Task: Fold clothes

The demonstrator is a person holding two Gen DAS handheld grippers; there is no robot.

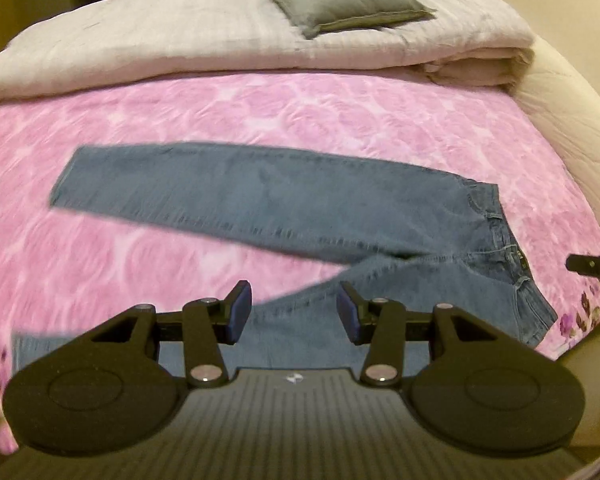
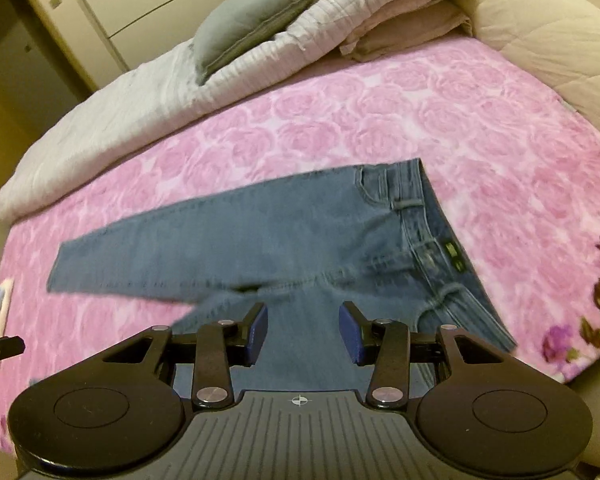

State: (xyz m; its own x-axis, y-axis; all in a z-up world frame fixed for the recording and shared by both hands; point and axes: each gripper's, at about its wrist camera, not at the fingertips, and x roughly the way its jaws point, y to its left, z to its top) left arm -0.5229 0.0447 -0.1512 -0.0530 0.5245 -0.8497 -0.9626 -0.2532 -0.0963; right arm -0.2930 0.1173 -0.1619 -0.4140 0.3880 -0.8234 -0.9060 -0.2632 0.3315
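We find the jeans (image 1: 268, 204) flat on the pink bedspread (image 1: 300, 112), legs splayed apart, waistband to the right: no fold is made yet. We hold the left gripper (image 1: 294, 312) and right gripper (image 2: 303, 328) above the near leg, fingers wide, empty.

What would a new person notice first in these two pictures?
The blue jeans lie spread on the pink rose bedspread, legs apart, waistband toward the right. Behind them, a grey pillow rests on a folded pale blanket. Both grippers, left and right, are open above the denim.
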